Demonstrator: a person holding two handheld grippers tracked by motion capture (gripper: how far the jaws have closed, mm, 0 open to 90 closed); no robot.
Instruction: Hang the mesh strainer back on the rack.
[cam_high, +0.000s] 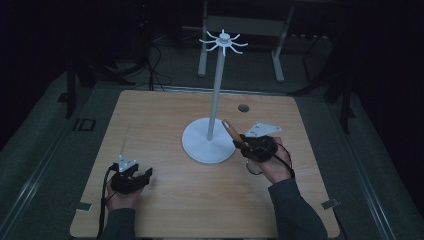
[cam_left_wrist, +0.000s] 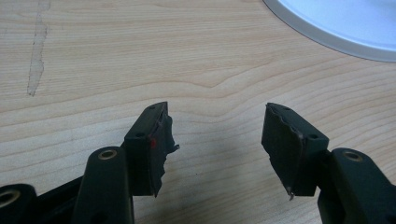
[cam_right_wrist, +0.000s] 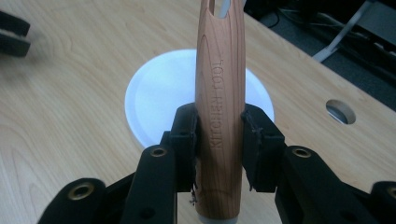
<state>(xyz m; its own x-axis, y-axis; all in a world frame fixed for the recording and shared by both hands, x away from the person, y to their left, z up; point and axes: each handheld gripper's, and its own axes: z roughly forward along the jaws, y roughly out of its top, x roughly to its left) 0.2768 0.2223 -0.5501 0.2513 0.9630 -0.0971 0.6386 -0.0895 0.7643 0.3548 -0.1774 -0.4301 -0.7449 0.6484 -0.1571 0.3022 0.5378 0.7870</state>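
High view first: wooden table (cam_high: 165, 200) in a pretty dark room, with a white stand (cam_high: 209, 142) sitting about mid-table. It's a round base, a thin pole going up, and a ring of little hooks (cam_high: 223, 41) at the top. The left gripper (cam_high: 131, 179) sits low near the front left of the table, well apart from the stand, held in the person's left hand. The right gripper (cam_high: 248, 145) is just beside the base on its right, and a wooden handle (cam_high: 231, 130) sticks out of it, angled up and toward the pole. There's something glinting and roundish under the right hand, too dim to tell what. Small round hole (cam_high: 243, 107) in the tabletop behind the stand.

Left gripper view: the left gripper (cam_left_wrist: 217, 140) has its jaws wide apart with nothing but bare wood grain between them. The pads look chewed up at the edges. The stand (cam_left_wrist: 341, 28) base edge peeks in at the top right.

Right gripper view: the right gripper (cam_right_wrist: 219, 140) has its jaws clamped on the handle (cam_right_wrist: 220, 116), one pad on each side. The handle stands straight up the frame, "KITCHEN TOOL" stamped along it, with a slot near the top end. The stand (cam_right_wrist: 154, 93) base lies behind it, and the hole (cam_right_wrist: 341, 111) is off to the right.
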